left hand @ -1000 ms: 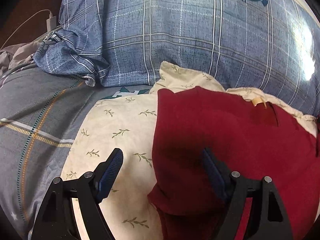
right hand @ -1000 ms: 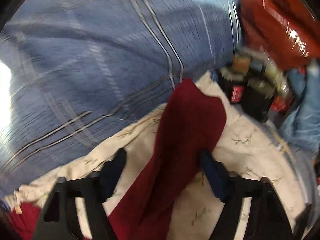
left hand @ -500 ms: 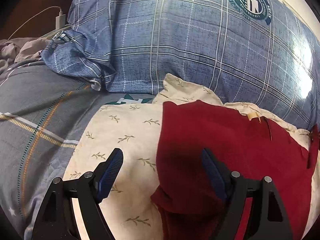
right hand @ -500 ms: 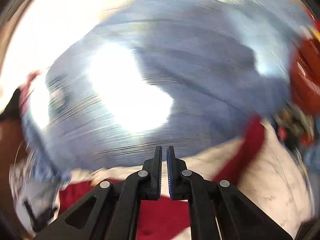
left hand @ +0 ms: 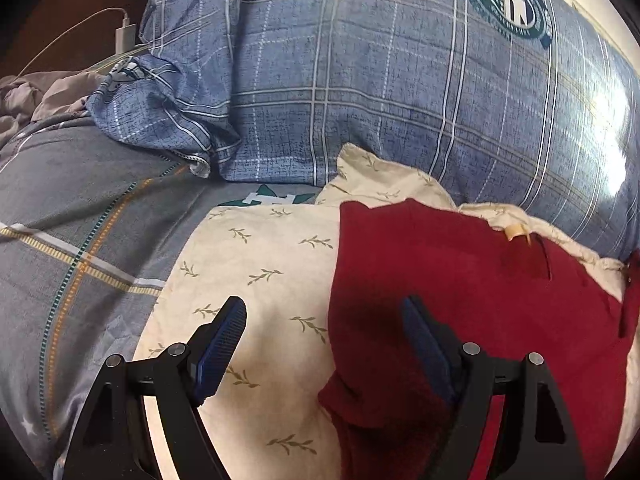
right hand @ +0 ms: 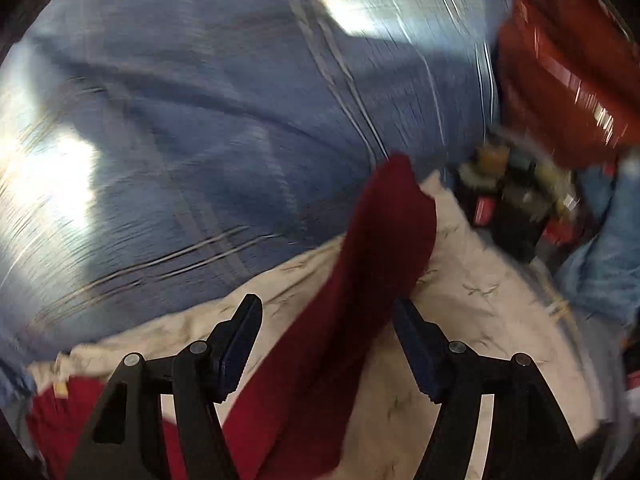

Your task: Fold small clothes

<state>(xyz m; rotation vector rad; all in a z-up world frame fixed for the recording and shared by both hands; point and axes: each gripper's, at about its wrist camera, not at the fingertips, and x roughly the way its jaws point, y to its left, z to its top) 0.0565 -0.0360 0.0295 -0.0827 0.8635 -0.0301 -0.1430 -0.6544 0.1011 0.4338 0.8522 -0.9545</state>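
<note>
A dark red garment point(left hand: 460, 288) lies spread on a cream leaf-print cloth point(left hand: 260, 264) on the bed. My left gripper point(left hand: 324, 320) is open, low over the garment's left edge, with its right finger over the red cloth. In the blurred right wrist view, a long red sleeve point(right hand: 372, 264) of the garment stretches away over the cream cloth point(right hand: 480, 300). My right gripper point(right hand: 326, 320) is open and the sleeve runs between its fingers; I cannot tell whether they touch it.
A big blue plaid pillow point(left hand: 380, 80) stands behind the garment. Grey plaid bedding point(left hand: 72, 220) lies to the left, with a white charger and cable point(left hand: 124, 36) beyond. Dark bottles point(right hand: 508, 200), a red object point(right hand: 560, 80) and blue cloth point(right hand: 604, 252) crowd the right side.
My right gripper was shut half a second ago while swinging over the pillow; it is now open again around the red sleeve. The left gripper has drifted slightly and stays open.
</note>
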